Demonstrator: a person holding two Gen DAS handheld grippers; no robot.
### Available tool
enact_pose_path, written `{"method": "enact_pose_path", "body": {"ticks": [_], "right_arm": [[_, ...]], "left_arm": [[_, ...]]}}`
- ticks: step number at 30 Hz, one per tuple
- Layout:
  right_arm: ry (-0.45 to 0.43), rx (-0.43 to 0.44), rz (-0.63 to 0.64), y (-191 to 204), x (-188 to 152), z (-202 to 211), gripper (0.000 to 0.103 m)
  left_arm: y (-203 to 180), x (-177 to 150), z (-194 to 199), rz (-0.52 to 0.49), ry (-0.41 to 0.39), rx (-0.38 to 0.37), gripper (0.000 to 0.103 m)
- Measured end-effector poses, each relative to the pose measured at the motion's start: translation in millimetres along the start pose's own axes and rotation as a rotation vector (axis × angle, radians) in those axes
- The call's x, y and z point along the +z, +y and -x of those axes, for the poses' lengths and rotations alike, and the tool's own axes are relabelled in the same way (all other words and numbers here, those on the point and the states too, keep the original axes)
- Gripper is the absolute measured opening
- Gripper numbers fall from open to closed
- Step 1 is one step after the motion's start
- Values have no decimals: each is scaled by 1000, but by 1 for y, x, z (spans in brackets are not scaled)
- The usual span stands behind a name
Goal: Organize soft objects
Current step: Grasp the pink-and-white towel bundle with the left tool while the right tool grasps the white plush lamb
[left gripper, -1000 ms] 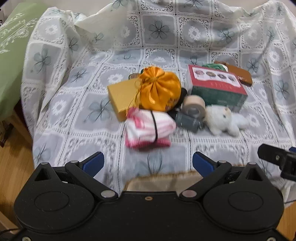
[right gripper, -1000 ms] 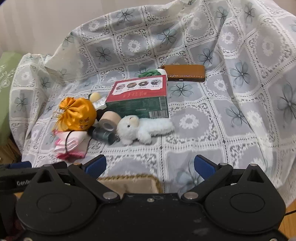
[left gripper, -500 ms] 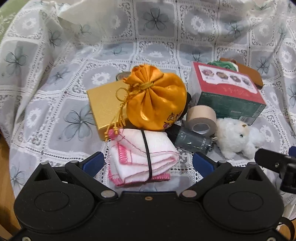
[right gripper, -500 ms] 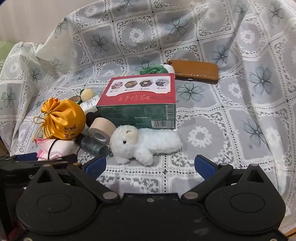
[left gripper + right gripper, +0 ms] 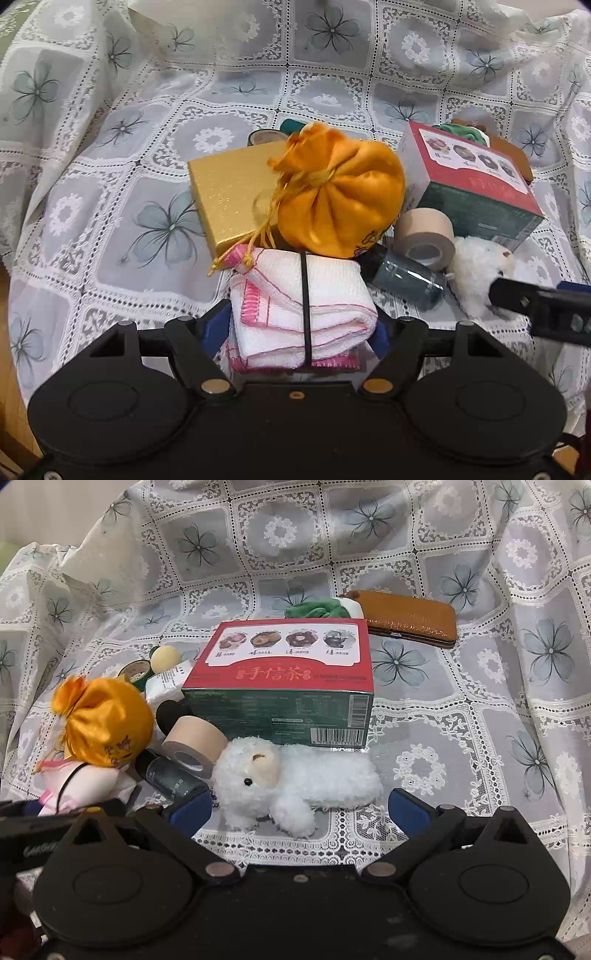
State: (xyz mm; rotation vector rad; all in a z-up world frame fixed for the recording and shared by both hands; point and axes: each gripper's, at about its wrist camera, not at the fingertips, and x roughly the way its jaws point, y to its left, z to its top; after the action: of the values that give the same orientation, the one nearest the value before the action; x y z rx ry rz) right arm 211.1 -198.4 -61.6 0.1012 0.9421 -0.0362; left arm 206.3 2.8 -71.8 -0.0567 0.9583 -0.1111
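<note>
- step in hand, as i judge it: each gripper lines up on a soft thing before closing. advice: close the left gripper (image 5: 295, 334) across the towel's folded thickness, below its black band, so the layers stay bundled.
- left gripper: jaws wide, the folded white-and-pink towel (image 5: 301, 308) between the fingertips; contact cannot be told.
- straight ahead of it, the orange satin pouch (image 5: 338, 195) touches the towel's far edge; lift gently so the pouch tassels do not drag.
- ahead-left, a gold box (image 5: 231, 194); ahead-right, a tape roll (image 5: 424, 232) and a dark bottle (image 5: 408, 282).
- right gripper (image 5: 299, 808): jaws wide, holding nothing; the white plush lamb (image 5: 291, 779) lies between and just ahead of the fingertips.
- behind the lamb, a red-and-green tea box (image 5: 284, 686); close on the lamb's body, clear of the box.
</note>
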Motion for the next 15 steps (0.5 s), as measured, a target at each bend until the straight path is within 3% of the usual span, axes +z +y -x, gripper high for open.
{"method": "enact_pose_path", "body": {"ticks": [15], "right_arm": [[44,-38,31,12,9,-41,102]], "left_arm": [[4,-20,18,-26,2,27,69]]}}
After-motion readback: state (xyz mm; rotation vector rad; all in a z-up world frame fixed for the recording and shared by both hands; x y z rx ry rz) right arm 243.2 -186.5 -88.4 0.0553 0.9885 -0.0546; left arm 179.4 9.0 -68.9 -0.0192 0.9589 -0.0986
